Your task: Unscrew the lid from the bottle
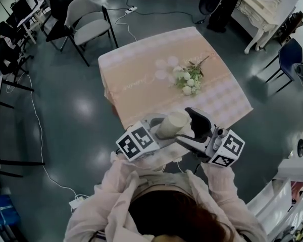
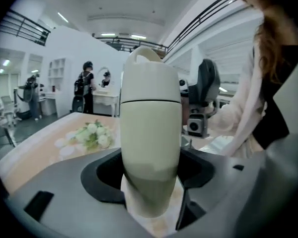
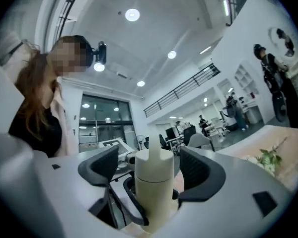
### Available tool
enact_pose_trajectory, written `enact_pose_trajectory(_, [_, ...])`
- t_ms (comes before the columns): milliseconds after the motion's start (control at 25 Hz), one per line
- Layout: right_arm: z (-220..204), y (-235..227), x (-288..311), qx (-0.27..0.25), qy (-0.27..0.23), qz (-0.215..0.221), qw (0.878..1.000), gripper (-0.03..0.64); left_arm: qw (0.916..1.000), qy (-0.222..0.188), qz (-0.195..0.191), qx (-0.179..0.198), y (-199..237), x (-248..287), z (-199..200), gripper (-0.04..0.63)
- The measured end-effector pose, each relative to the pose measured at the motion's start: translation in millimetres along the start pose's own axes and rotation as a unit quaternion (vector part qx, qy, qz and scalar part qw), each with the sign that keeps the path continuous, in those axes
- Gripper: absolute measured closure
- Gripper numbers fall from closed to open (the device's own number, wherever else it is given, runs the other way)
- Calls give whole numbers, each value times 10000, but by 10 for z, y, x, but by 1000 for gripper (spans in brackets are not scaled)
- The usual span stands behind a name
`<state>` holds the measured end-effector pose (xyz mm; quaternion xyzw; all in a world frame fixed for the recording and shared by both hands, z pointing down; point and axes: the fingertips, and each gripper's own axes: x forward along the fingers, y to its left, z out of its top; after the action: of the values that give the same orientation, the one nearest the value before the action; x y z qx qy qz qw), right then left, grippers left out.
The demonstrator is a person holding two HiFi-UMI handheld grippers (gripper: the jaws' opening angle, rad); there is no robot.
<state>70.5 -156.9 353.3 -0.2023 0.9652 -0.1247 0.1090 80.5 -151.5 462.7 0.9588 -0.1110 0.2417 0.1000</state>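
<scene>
The left hand-held gripper (image 2: pixel 150 175) is clamped on the lower body of the smooth, cream, cylindrical bottle (image 2: pixel 150 133). It holds the bottle lid-end up in the air over the near edge of the pink cloth-covered counter (image 1: pixel 141 74). The domed cream screw lid (image 2: pixel 150 78) is still on. The right hand-held gripper (image 3: pixel 151 165) stands open, its 2 jaws either side of the lid and clear of it. As I judge it, the smooth body could spin in the left pads once twisting starts. A skewed bite could also slip off the dome and knock the bottle loose.
</scene>
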Motion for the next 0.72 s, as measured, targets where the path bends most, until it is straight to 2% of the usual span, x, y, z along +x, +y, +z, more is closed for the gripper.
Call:
enact_pose_trajectory(80, [-91,-97,60,46,177,-438,9989,248,9991,263,328,49,62,31,-71,279])
enact_pose_trajectory(160, [-142,-150,88,-110,331,-624,9974,317,9983,423,370,151,51,55,-111,279])
enact_pose_trajectory(200, [-148,-146,88,-166,364,-576,9975,324,9984,436,311,188,32,57,-116,279])
enact_pose_trajectory(280, [-138,-80,71,-229,367,-264,9987,324,9988,379,61,294,-34,37,-108,279])
enact_pose_trajectory(400, [-116,117,18,-505,379,523,9966,324,9962,252,-590,581,-211,-22,-83,279])
enact_pose_trajectory(560, [-47,412,-59,-760,344,1651,9827,324,9815,101,-1678,912,-515,-95,-50,278])
enact_pose_trajectory(640, [-4,401,-57,-693,280,1639,9837,323,9814,7,-1723,842,-521,-86,-15,279])
enact_pose_trajectory(720, [28,255,-50,-537,161,1169,9916,313,9899,-60,-1289,594,-382,-47,18,279])
